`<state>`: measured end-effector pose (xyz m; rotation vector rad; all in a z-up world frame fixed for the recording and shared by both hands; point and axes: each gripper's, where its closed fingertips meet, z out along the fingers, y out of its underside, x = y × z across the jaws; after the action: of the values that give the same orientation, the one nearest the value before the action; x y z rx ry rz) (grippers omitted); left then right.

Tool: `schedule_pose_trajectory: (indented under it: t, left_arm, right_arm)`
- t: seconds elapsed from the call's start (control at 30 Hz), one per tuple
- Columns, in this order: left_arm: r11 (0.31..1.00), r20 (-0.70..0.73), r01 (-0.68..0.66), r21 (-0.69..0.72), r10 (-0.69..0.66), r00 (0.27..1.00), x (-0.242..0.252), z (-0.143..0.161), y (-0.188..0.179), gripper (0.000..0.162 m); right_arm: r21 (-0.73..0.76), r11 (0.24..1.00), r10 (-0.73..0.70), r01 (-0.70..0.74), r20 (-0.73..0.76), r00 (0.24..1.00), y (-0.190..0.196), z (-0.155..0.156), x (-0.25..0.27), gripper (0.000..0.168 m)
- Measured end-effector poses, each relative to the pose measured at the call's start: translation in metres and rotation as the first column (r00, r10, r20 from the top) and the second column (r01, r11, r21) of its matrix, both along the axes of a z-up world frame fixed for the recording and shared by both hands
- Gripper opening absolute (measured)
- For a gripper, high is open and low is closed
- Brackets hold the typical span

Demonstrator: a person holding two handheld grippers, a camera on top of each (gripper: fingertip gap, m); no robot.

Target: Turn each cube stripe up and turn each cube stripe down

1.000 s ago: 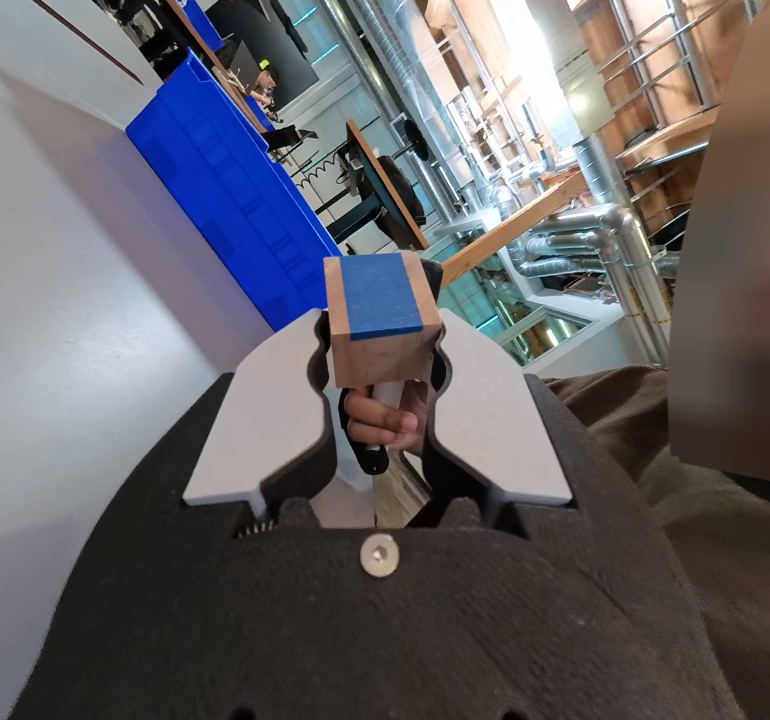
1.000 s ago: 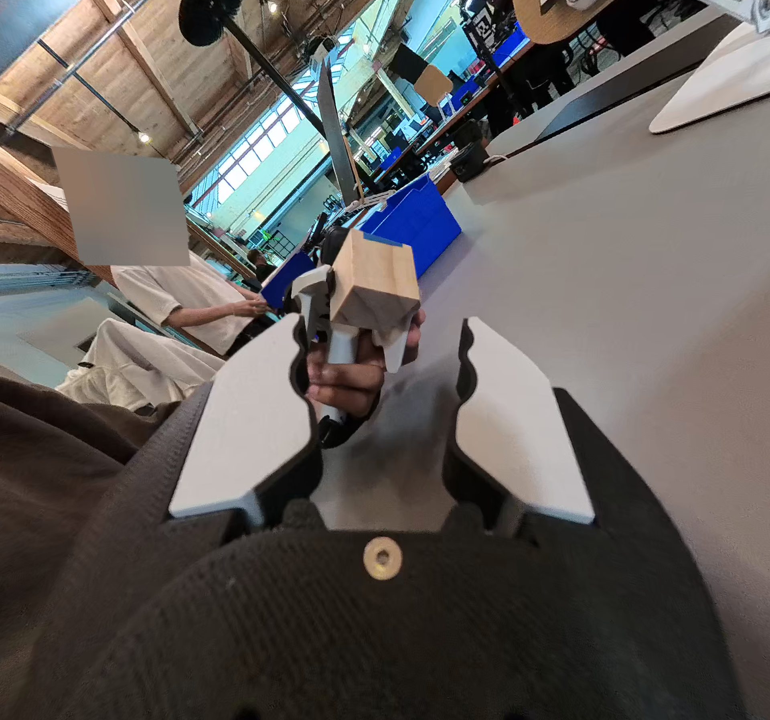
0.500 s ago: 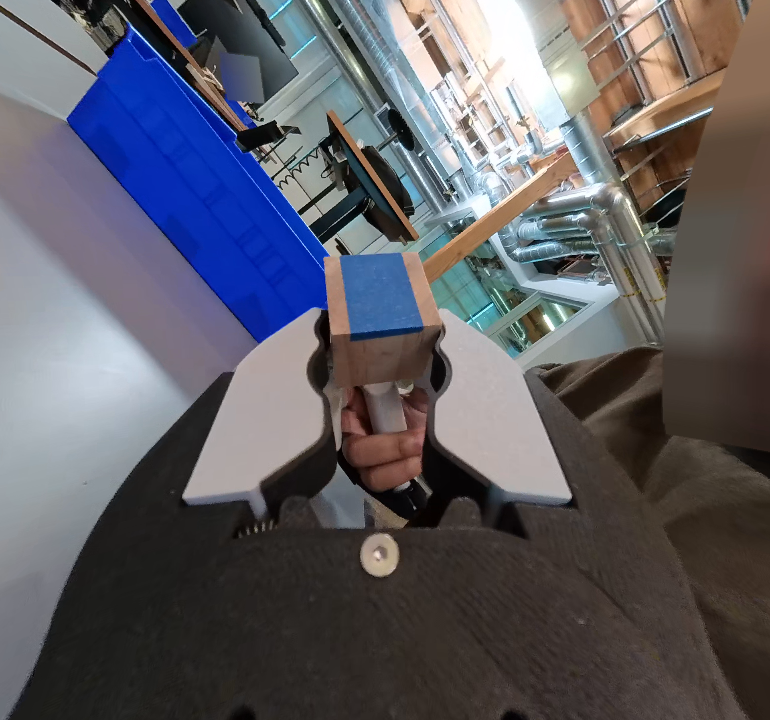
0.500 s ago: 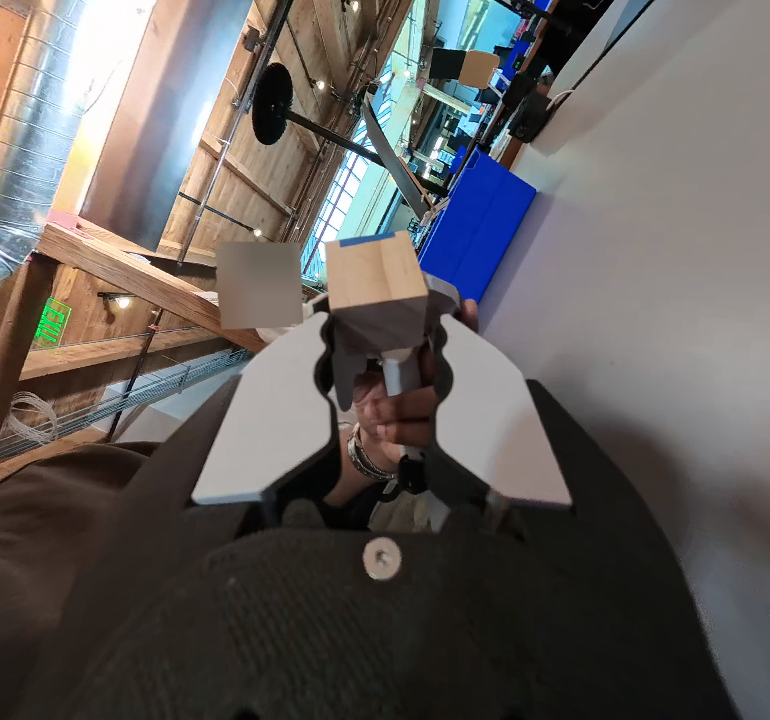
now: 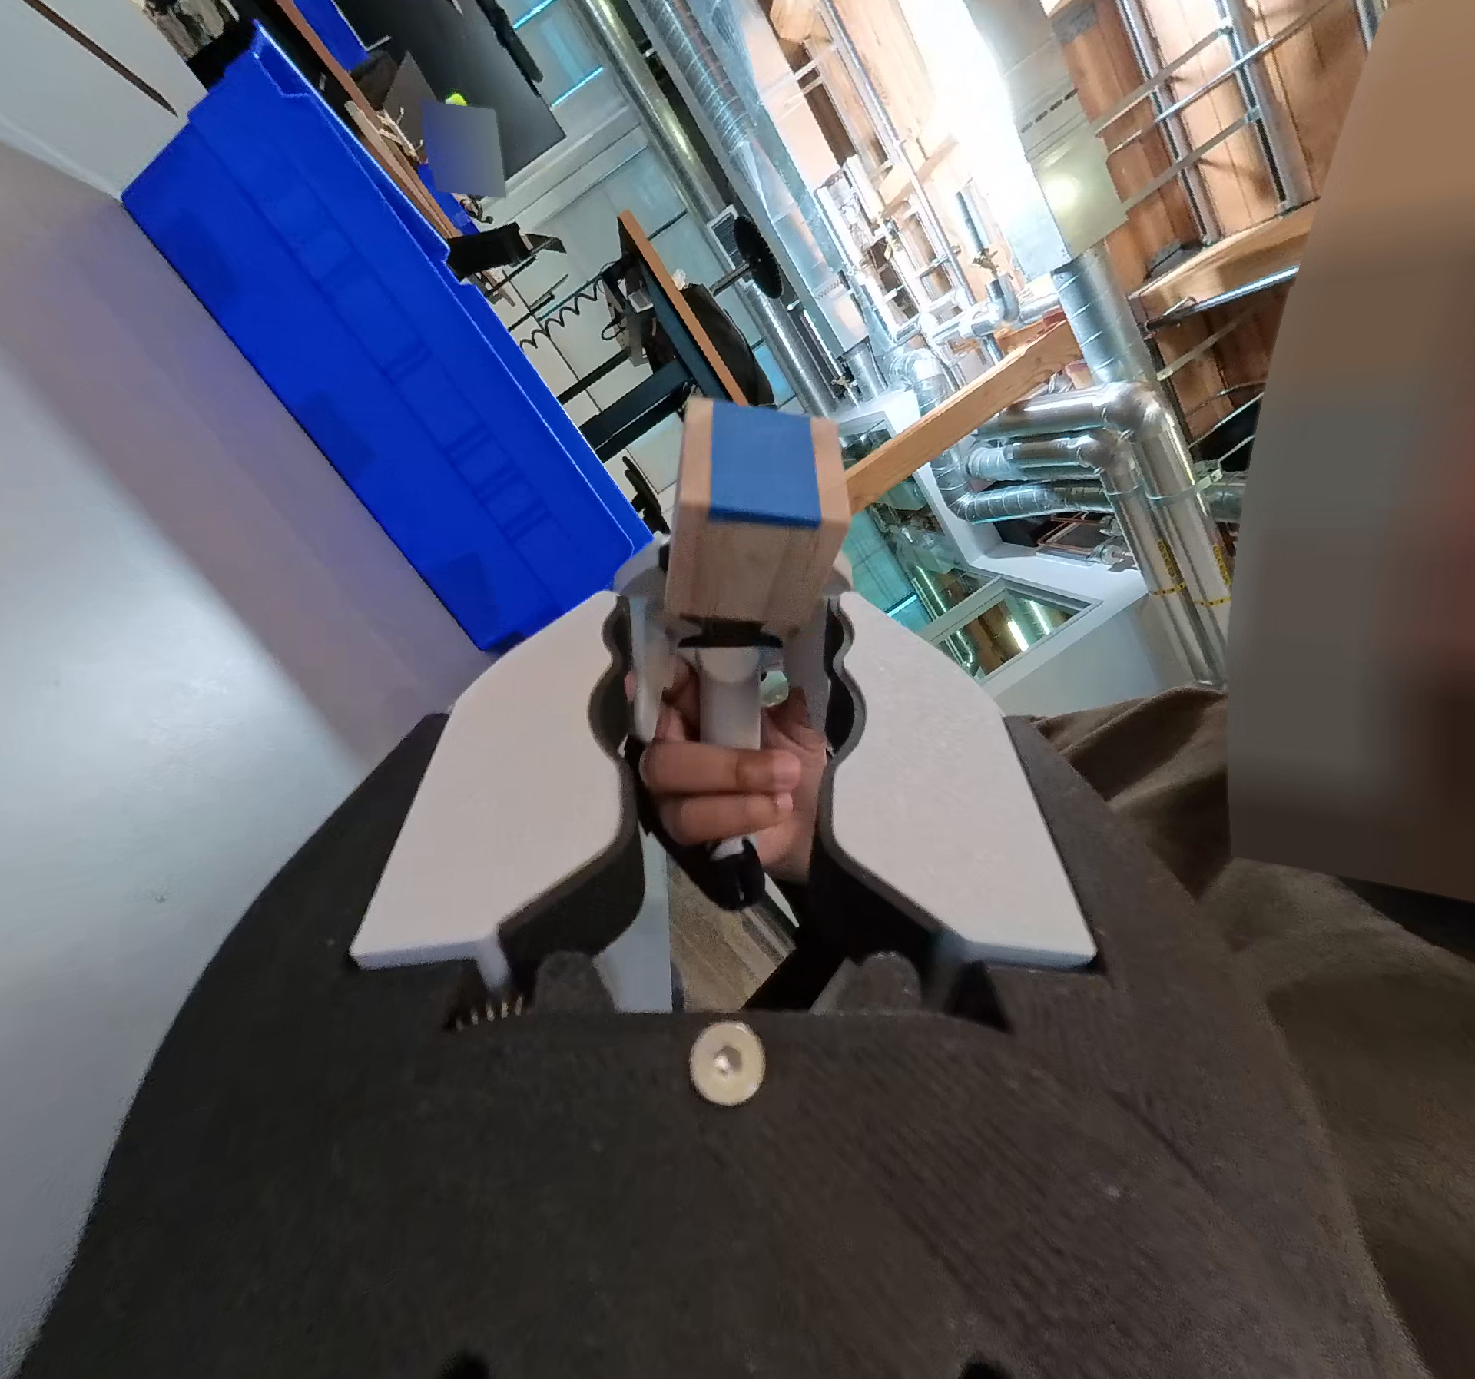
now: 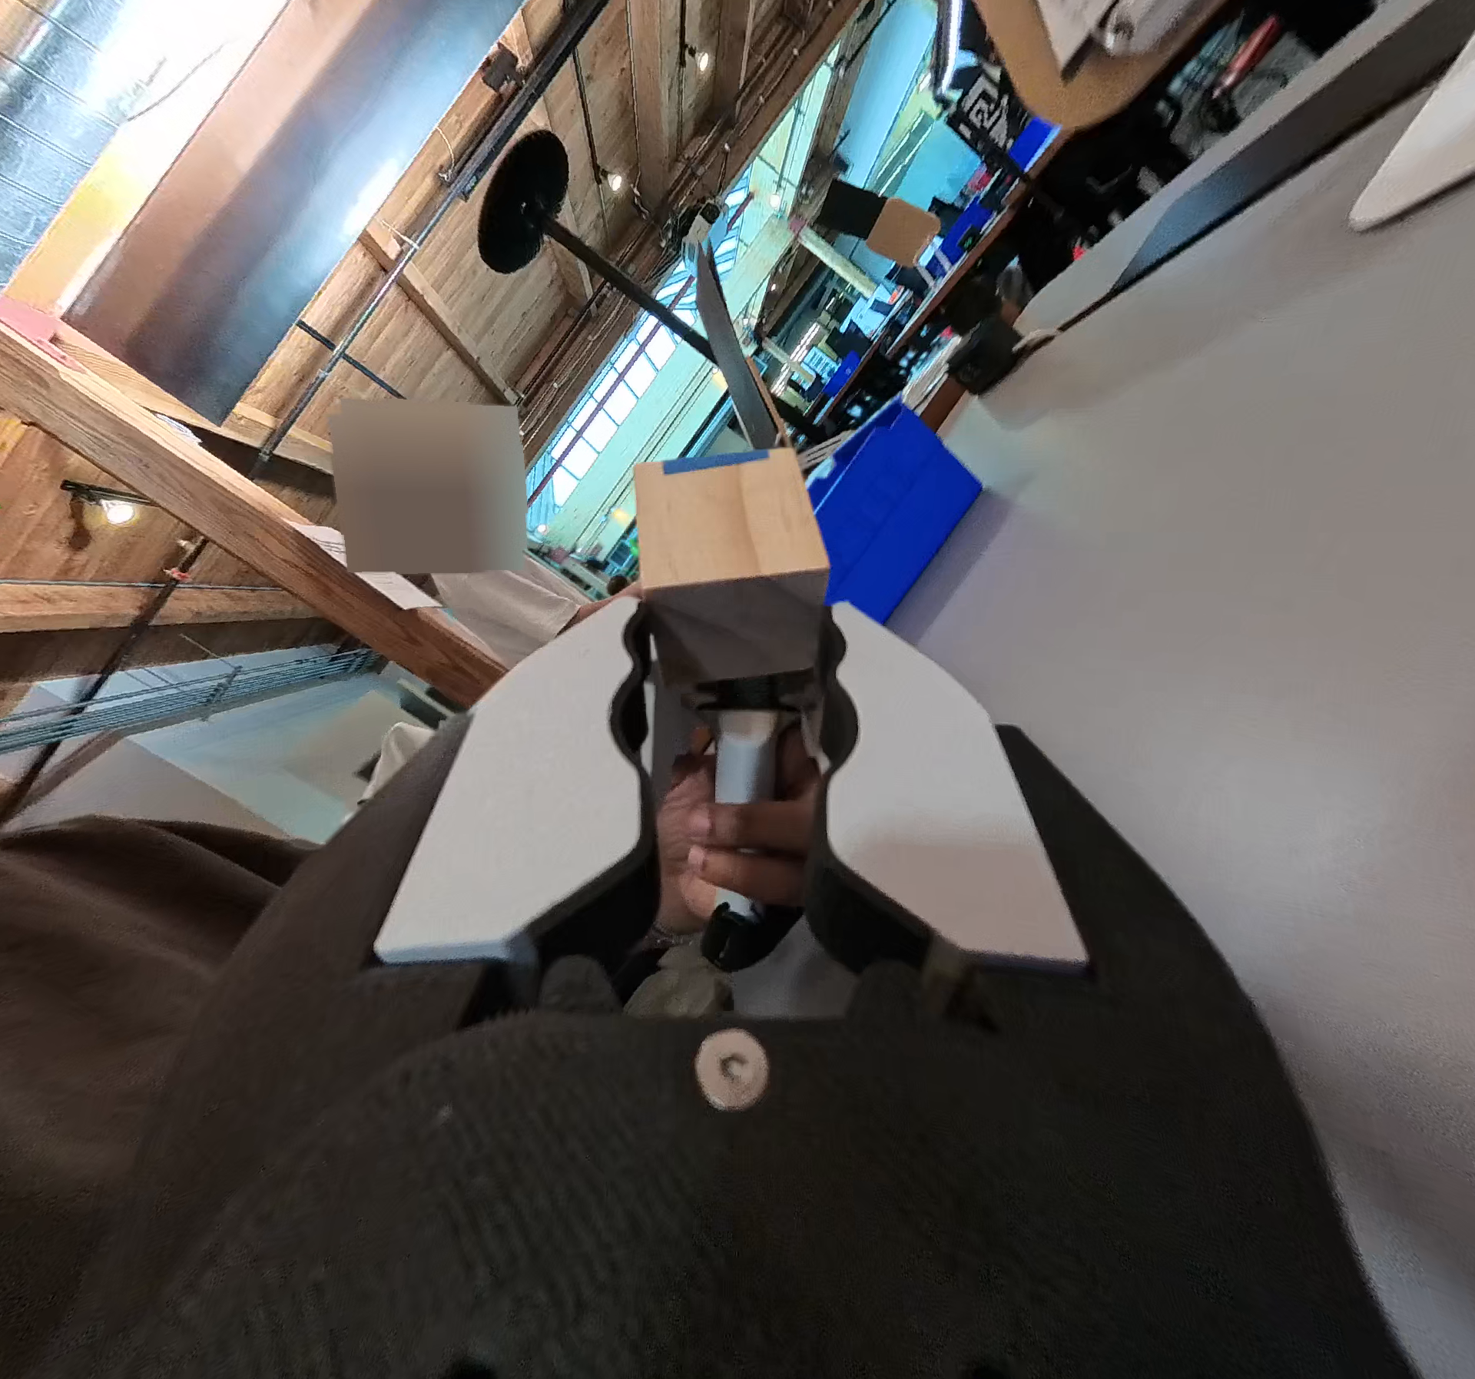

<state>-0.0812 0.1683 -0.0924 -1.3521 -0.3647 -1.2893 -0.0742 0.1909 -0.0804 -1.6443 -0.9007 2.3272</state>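
The wooden cube (image 5: 750, 550) is up in the air, off the desk (image 5: 120, 622), and shows just above the middle of the frame in both wrist views. In the left wrist view its top face carries a wide blue stripe (image 5: 762, 471) that faces up and toward the camera. In the right wrist view only a thin blue edge of that stripe (image 6: 714, 463) shows along the top of the cube (image 6: 730, 526). The right hand-held gripper (image 6: 730, 622) has its two pale fingers (image 6: 551, 766) closed against the shaded lower face of the cube, so it is clamped on it. The left hand-held gripper (image 5: 726, 614) points at the cube from the other side. Its fingers (image 5: 519, 766) stand about a cube's width apart, and the cube sits just past their tips. I cannot tell whether they touch it. In each view, the gap between the fingers shows the other gripper's grey handle and the hand (image 5: 718, 790) around it; in the right view the hand (image 6: 734, 838) shows the same way. A blue bin (image 5: 359, 351) lies on the desk in the left half of the left view. In the right view the bin (image 6: 894, 495) sits right of the cube, at the edge of the grey desk (image 6: 1197, 622). Silver pipes (image 5: 1038, 463) fill the right centre of the left view. A black ceiling fan (image 6: 523, 199) hangs from wooden beams in the upper left of the right view.
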Motion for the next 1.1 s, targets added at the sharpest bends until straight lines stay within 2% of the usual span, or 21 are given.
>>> schedule_pose_trajectory:
  t: [0.1,0.2,0.27,0.33,0.43,0.5,0.53,0.6,0.67,0.83,1.03,1.1]
  left_arm:
    - [1.000,0.012,0.009,-0.003,-0.009,1.000,0.001,0.000,0.000,0.046]
    - [0.999,0.013,0.035,-0.004,-0.035,0.999,0.006,0.000,-0.001,0.046]
    - [0.999,0.011,0.053,0.000,-0.053,0.999,0.011,0.000,-0.001,0.046]
    - [0.997,0.011,0.073,0.001,-0.073,0.997,0.016,0.001,-0.001,0.046]
    - [0.995,0.009,0.100,-0.002,-0.100,0.995,0.023,0.000,-0.001,0.046]
    - [0.993,0.007,0.116,-0.006,-0.116,0.993,0.026,-0.001,-0.001,0.046]
    - [0.993,0.007,0.122,-0.007,-0.122,0.993,0.027,-0.002,-0.001,0.046]
    - [0.991,0.016,0.132,-0.003,-0.132,0.991,0.029,-0.001,-0.001,0.046]
    - [0.990,0.027,0.144,0.008,-0.144,0.989,0.030,0.001,-0.003,0.046]
    - [0.980,0.033,0.195,0.028,-0.196,0.980,0.037,0.006,-0.009,0.046]
    - [0.972,0.036,0.234,0.026,-0.235,0.971,0.044,0.005,-0.009,0.047]
    - [0.970,0.042,0.241,0.027,-0.242,0.969,0.044,0.005,-0.010,0.047]
  right_arm:
    - [0.086,0.993,-0.077,0.081,-0.048,0.996,0.027,0.024,0.006,0.041]
    - [0.285,0.936,-0.193,0.209,-0.084,0.978,0.069,0.055,0.016,0.041]
    - [0.493,0.823,-0.310,0.284,-0.029,0.950,0.109,0.061,0.021,0.041]
    - [0.692,0.656,-0.457,0.303,0.044,0.889,0.159,0.057,0.031,0.041]
    - [0.903,0.419,-0.643,0.093,0.223,0.733,0.232,0.025,0.057,0.041]
    - [0.932,0.354,-0.729,-0.083,0.330,0.600,0.273,-0.005,0.076,0.041]
    - [0.914,0.363,-0.742,-0.180,0.401,0.537,0.288,-0.025,0.085,0.042]
    - [0.829,0.445,-0.714,-0.338,0.556,0.425,0.304,-0.064,0.098,0.042]
    - [0.762,0.509,-0.677,-0.402,0.642,0.360,0.311,-0.087,0.101,0.042]
    - [0.730,0.429,-0.730,-0.532,0.627,0.272,0.321,-0.102,0.102,0.041]
    - [0.720,0.443,-0.729,-0.535,0.636,0.252,0.323,-0.110,0.095,0.041]
    - [0.727,0.426,-0.747,-0.538,0.619,0.244,0.326,-0.107,0.099,0.051]
